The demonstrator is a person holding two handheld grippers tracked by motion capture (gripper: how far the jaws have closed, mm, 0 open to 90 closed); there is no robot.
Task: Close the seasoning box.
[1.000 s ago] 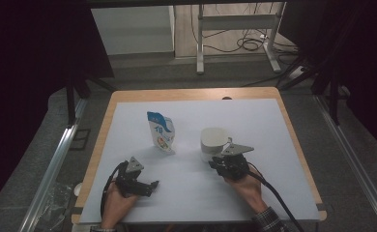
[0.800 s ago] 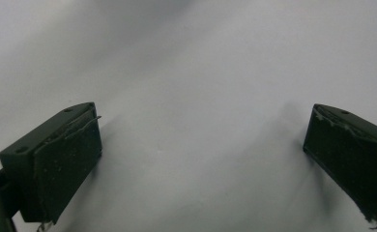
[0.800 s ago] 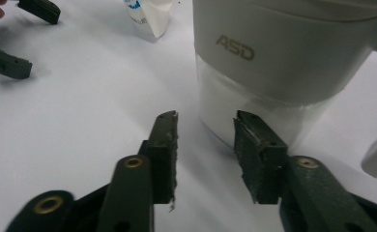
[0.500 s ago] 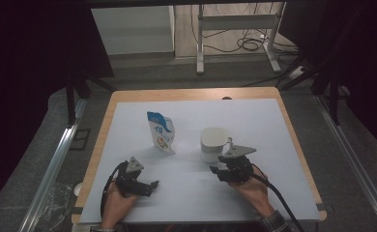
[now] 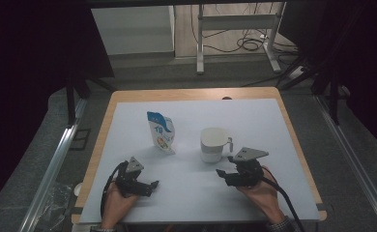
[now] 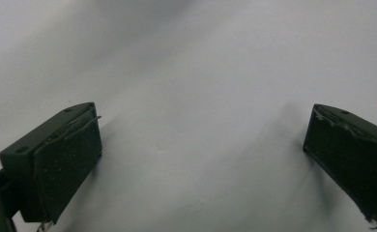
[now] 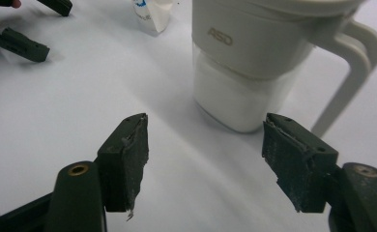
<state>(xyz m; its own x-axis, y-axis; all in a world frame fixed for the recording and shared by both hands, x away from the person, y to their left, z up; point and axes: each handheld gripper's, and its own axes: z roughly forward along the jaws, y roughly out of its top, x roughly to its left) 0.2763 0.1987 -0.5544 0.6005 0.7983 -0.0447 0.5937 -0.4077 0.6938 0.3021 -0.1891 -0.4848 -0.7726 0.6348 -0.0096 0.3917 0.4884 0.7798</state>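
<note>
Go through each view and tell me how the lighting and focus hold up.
High view: dim, surroundings near black, the table evenly lit, the pouch and cup sharp enough. Left gripper view: bare soft grey surface, faint shadows beside the fingers. Right gripper view: cup slightly soft up close, its handle blurred, and the pouch cut off at the top.

A wooden table (image 5: 104, 125) under a white sheet (image 5: 254, 121) carries a cup (image 5: 213, 144) and, seemingly, a pouch (image 5: 161, 131).
</note>
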